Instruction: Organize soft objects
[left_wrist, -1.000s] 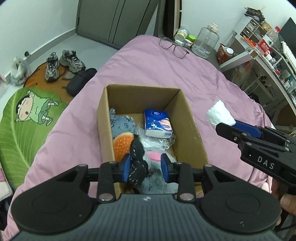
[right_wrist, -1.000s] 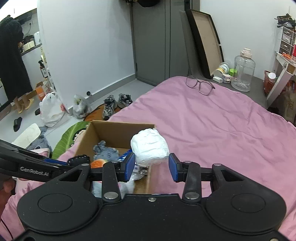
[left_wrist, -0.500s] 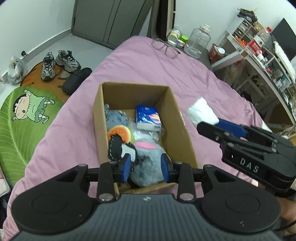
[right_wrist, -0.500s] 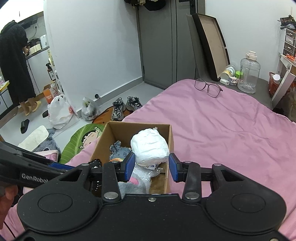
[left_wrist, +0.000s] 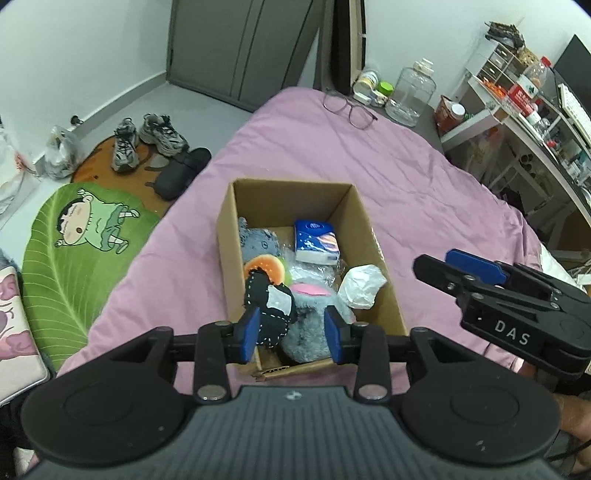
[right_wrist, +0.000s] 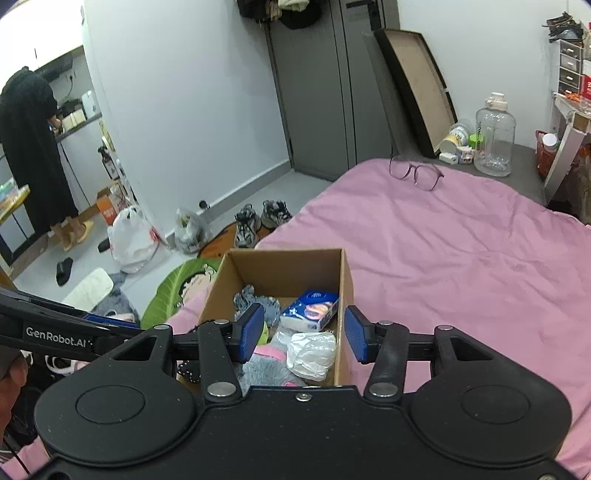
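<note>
A cardboard box (left_wrist: 373, 236) (right_wrist: 345, 291) stands on the pink bed. In it lie a grey plush toy (left_wrist: 310, 328), a black stitched piece (left_wrist: 267, 306), an orange round toy (left_wrist: 264, 267), a blue tissue pack (left_wrist: 316, 242) (right_wrist: 310, 310) and a white soft bundle (left_wrist: 362, 286) (right_wrist: 310, 354). My left gripper (left_wrist: 291, 330) is open over the box's near end, its jaws on either side of the plush. My right gripper (right_wrist: 304, 334) is open and empty above the white bundle; it also shows in the left wrist view (left_wrist: 458, 266).
Glasses (left_wrist: 349, 110) lie at the far end of the bed (right_wrist: 461, 266). A water jug (right_wrist: 495, 134) and jars stand beyond. Shoes (left_wrist: 147, 142) and a green cartoon mat (left_wrist: 74, 243) are on the floor to the left. A cluttered shelf (left_wrist: 524, 110) is on the right.
My right gripper moved over the box, opened and let go of the white bundle, which now lies inside. My left gripper opened wider and pulled back slightly.
</note>
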